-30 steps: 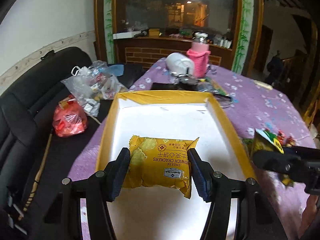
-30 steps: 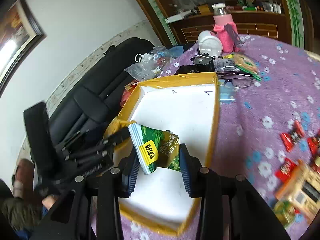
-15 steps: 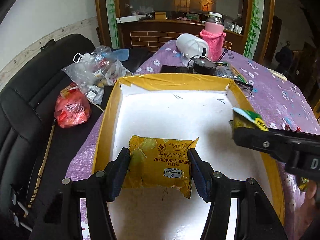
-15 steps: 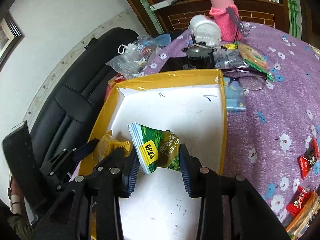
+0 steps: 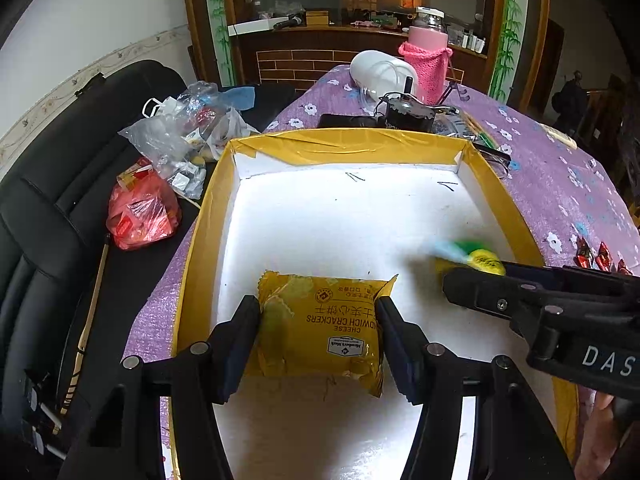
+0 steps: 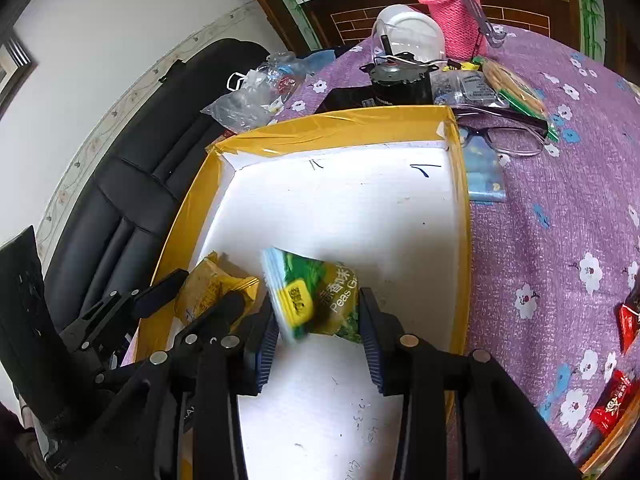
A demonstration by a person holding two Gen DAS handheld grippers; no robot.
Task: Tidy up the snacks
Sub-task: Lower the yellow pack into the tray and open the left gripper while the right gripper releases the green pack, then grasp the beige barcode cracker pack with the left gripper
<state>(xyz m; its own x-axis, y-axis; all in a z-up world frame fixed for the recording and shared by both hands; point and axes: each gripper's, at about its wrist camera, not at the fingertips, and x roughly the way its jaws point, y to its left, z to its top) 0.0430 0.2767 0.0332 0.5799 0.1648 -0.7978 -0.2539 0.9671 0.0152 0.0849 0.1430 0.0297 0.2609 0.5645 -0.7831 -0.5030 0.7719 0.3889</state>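
Both fingers clamped: left gripper (image 5: 318, 338) on cracker pack (image 5: 320, 330), right gripper (image 6: 316, 334) on peas packet (image 6: 316, 298); lower flat at tray's (image 5: 200, 240) 6 o'clock end, then release

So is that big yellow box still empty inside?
Empty: the box shows only bare white floor; the cracker packet and pea packet are both held in jaws above it.

Readable stuff is pretty limited here. The yellow cracker pack (image 5: 320, 328) has "CHEESE SANDWICH CRACKERS" printed on it, upside down from the left wrist view with the first letters of SANDWICH hidden, plus a small "Member's Mark" badge just under that and some Chinese characters I can't make out. The green pea snack pack (image 6: 316, 300) shows "Peas" and a cut-off word starting "G". The right tool (image 5: 472, 276) has "DAS" in white on its black body.
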